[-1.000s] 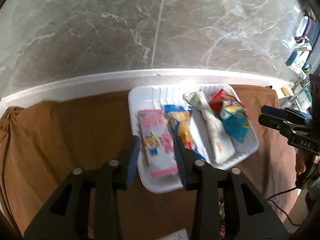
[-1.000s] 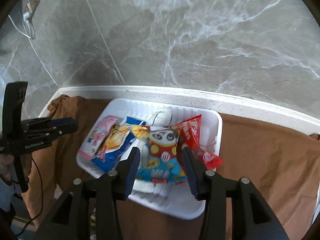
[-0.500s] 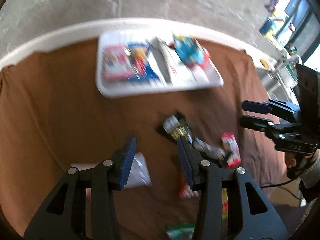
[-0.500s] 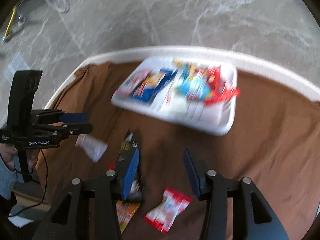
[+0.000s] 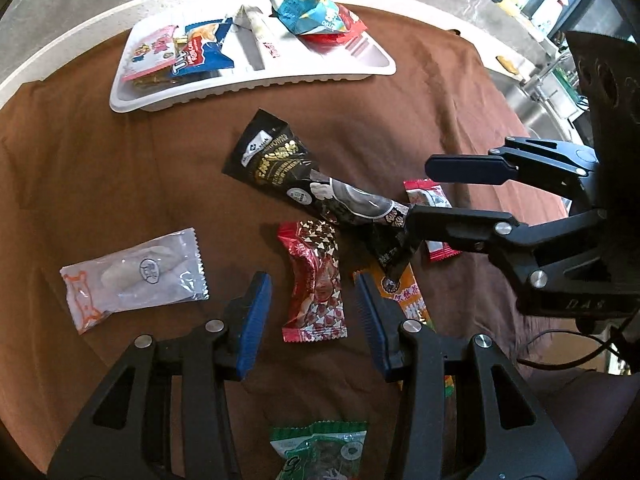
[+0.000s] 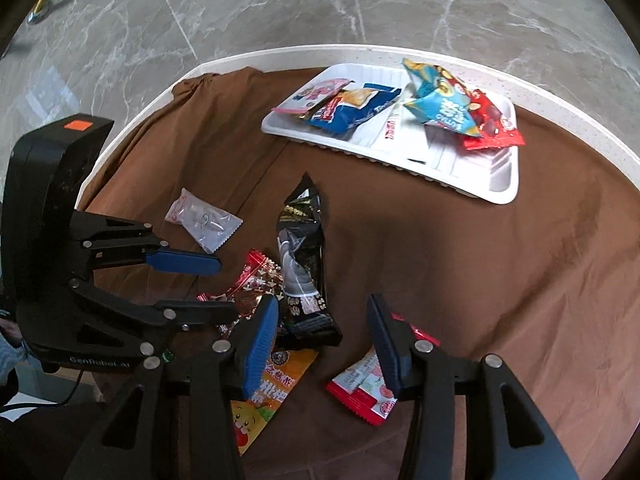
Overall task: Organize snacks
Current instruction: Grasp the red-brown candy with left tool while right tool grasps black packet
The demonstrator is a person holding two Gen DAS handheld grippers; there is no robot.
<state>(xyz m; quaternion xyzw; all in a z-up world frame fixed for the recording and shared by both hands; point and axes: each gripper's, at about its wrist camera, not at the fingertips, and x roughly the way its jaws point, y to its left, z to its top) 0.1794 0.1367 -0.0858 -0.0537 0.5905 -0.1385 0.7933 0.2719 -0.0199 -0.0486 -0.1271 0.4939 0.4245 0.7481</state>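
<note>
Five packets fill the white tray [image 5: 280,80]; six snacks remain on the brown cloth [image 5: 100,168], left gripper [image 5: 314,312] and right gripper [image 6: 322,340] both agape, empty.

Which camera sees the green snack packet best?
The left wrist view. The green packet lies at the bottom edge there, between the left gripper's arms, its top showing. In the right wrist view I can only make out a tiny green scrap behind the black fingers, too little to be sure.
</note>
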